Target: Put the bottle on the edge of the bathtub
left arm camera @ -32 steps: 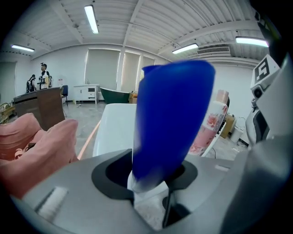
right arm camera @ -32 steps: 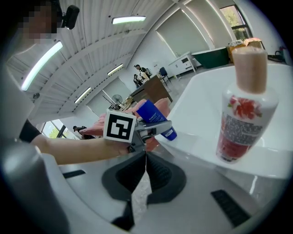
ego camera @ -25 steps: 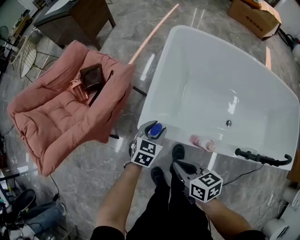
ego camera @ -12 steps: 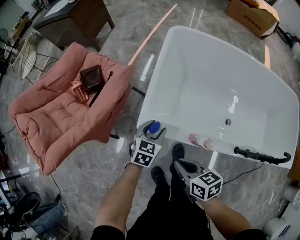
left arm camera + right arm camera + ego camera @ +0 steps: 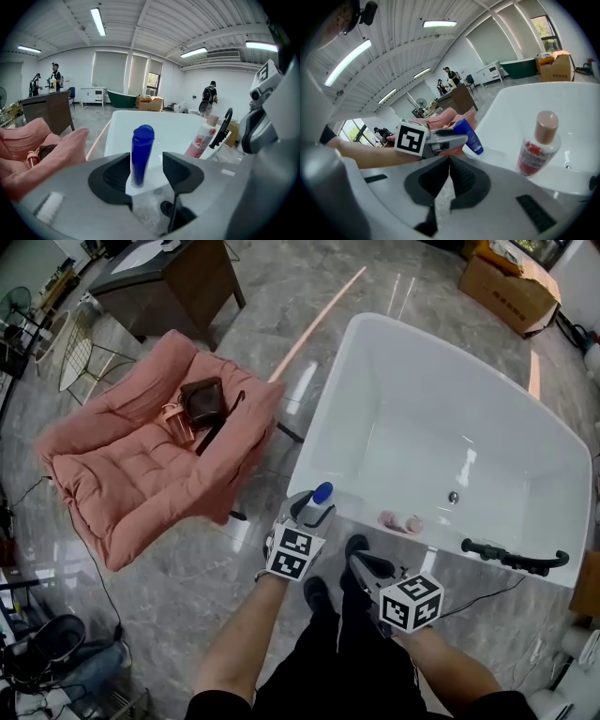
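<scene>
- A blue bottle (image 5: 141, 152) is stood upright on the near rim of a white bathtub (image 5: 319, 409), with a pink bottle (image 5: 536, 145) nearby.
- The left gripper (image 5: 146, 161) has just been opened; its jaws are spread around the blue bottle, unpinched.
- The right gripper (image 5: 449, 159) is pressed together, empty.

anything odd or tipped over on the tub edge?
Nothing stands out. The blue bottle stands upright on the near edge of the bathtub, the pink bottle further along it; no spill or damage shows.
</scene>
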Demonstrator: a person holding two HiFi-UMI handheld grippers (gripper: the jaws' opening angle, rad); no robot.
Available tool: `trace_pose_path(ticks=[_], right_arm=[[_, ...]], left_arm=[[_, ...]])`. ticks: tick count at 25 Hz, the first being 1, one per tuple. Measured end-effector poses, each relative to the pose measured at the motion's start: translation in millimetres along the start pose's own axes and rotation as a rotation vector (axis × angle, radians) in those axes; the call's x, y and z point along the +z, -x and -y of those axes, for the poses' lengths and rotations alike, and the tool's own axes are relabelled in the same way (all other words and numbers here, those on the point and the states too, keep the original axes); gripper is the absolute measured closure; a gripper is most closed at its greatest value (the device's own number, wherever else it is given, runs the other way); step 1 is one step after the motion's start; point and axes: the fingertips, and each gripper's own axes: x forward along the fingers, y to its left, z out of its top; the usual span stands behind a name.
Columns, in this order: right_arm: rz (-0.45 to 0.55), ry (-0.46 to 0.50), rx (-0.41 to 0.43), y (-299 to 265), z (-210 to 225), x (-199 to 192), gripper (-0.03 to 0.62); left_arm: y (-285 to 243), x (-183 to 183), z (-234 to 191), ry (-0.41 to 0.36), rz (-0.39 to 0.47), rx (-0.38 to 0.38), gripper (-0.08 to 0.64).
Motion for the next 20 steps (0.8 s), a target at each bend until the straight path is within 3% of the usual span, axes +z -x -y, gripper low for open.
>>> trace_pose_path(ticks=[3, 8, 15, 20], right_arm=[[0.014, 0.027, -0.007, 10.4, -14.3, 14.1, 0.58], [0.048, 0.079, -0.044, 41.2, -44.1, 44.0, 0.58], [0.114, 0.172, -0.075, 88.5, -101.8, 74.6, 0.58], [0.179, 0.234, -0.097, 114.4, -125.3, 98.5, 0.58]], left_arm=[[33.6, 6.7, 3.4, 0.046, 0.021, 0.025, 0.353], [105.9, 49.4, 5.1, 0.15, 0.134, 0.076, 0.356], [201.8, 102.0, 19.7, 0.135, 0.277, 0.118, 0.366], [247.6, 118.8, 25.1, 0.147, 0.351, 0.121, 0.397]])
